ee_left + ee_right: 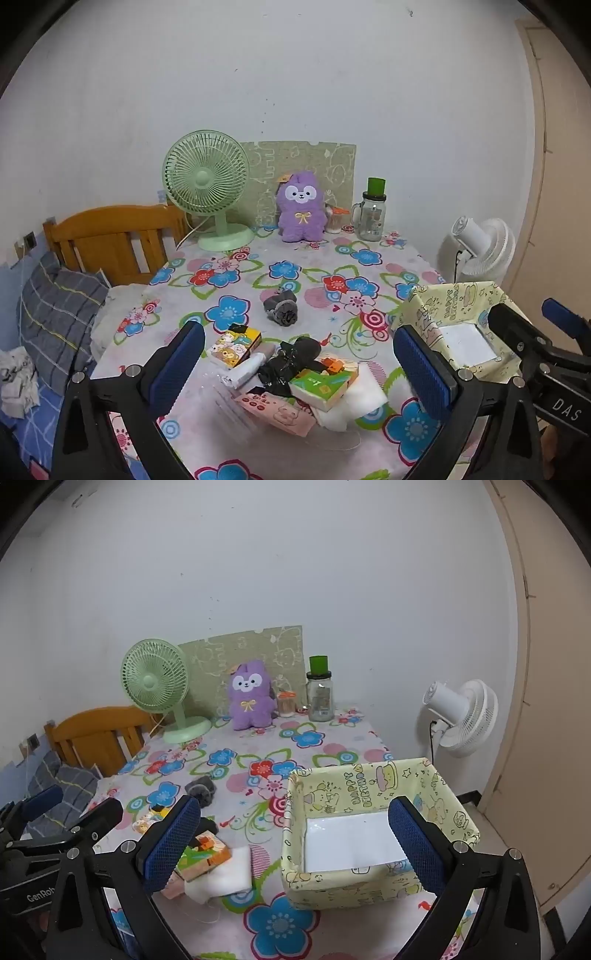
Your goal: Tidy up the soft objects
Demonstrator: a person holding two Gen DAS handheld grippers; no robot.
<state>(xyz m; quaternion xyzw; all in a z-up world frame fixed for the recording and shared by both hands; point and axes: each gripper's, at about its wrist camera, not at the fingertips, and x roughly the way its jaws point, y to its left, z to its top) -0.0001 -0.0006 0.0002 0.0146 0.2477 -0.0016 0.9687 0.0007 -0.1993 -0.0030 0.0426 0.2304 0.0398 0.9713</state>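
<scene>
A pile of soft things lies on the flowered tablecloth (229, 280): tissue packs (236, 345), a black bag (291, 363), a green tissue pack (321, 387), white cloths (364, 397). A rolled grey sock (282, 312) lies beyond. My left gripper (299, 369) is open and empty, just before the pile. The yellow fabric box (369, 786) stands at the right, holding only a white base sheet. My right gripper (295, 838) is open and empty above the box's near left rim. The pile also shows in the right wrist view (207, 853).
At the table's back stand a green desk fan (207, 184), a purple plush toy (301, 206), a glass jar with green lid (371, 214) and a small swab container (334, 219). A wooden bed headboard (110, 240) is left; a white fan (461, 716) is right.
</scene>
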